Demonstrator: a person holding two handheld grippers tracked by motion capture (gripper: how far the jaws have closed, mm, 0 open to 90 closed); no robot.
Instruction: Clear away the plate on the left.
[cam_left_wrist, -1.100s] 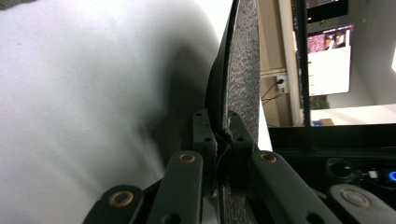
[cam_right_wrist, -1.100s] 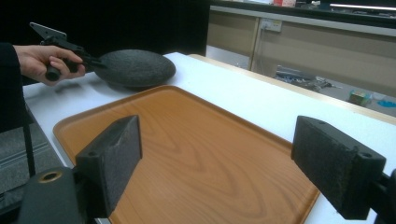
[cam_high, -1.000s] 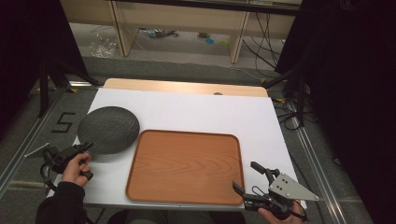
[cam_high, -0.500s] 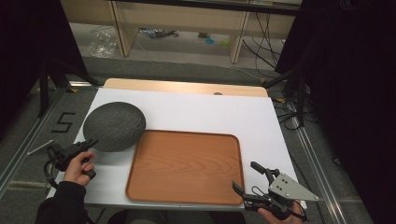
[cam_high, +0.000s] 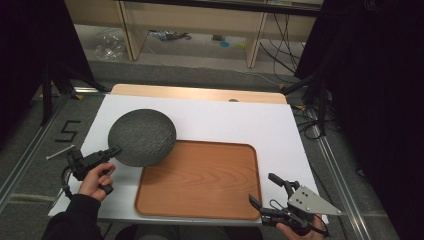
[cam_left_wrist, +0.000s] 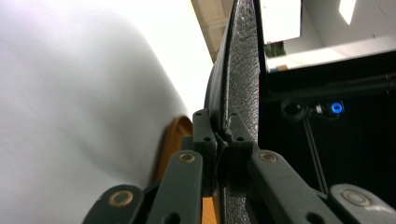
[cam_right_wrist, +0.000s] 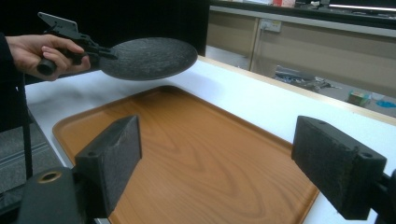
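Observation:
A dark grey textured plate (cam_high: 142, 136) hangs in the air above the table, over the near-left corner of the wooden tray (cam_high: 200, 180). My left gripper (cam_high: 113, 151) is shut on the plate's near-left rim. In the left gripper view the plate (cam_left_wrist: 240, 74) stands edge-on between the closed jaws of my left gripper (cam_left_wrist: 223, 135). In the right gripper view the plate (cam_right_wrist: 149, 58) floats above the tray (cam_right_wrist: 196, 158), held by the left gripper (cam_right_wrist: 100, 52). My right gripper (cam_high: 267, 192) stands open at the tray's near-right corner, jaws wide apart and empty (cam_right_wrist: 215, 154).
A white sheet (cam_high: 250, 125) covers the table under the tray. Shelving and loose cables (cam_high: 280, 35) lie on the floor beyond the table's far edge. Black curtains stand at both sides.
The left gripper has lifted the plate off the table and carried it rightward toward the tray. The right gripper has stayed put, open.

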